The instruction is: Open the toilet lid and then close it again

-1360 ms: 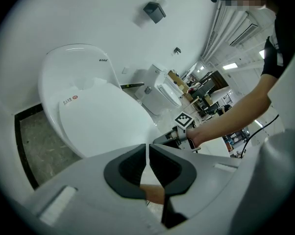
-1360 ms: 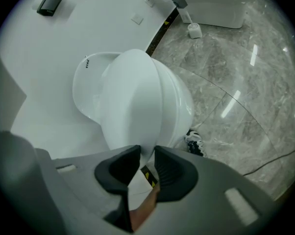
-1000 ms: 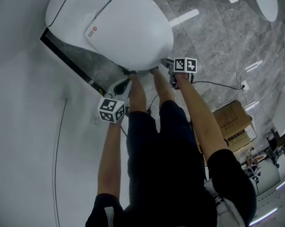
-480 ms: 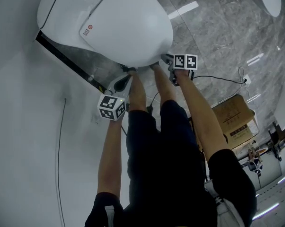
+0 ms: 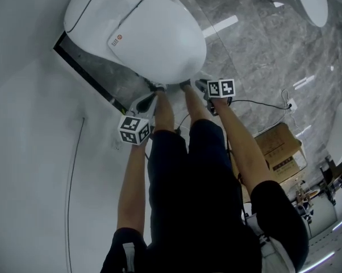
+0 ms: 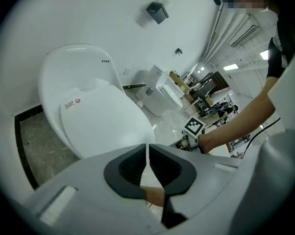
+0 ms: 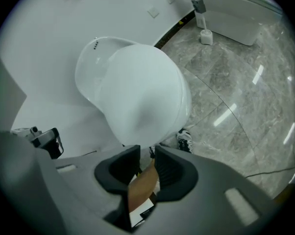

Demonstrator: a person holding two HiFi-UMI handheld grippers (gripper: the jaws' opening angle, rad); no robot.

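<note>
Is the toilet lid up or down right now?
Down. The white lid lies flat and covers everything beneath it; no seat or bowl opening shows in any view.

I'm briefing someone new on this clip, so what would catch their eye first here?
The glossy white oval toilet lid, closed, fills the top of the head view. Just below it, the left gripper and right gripper hang near its front edge. Grey marble floor spreads out to the right.
</note>
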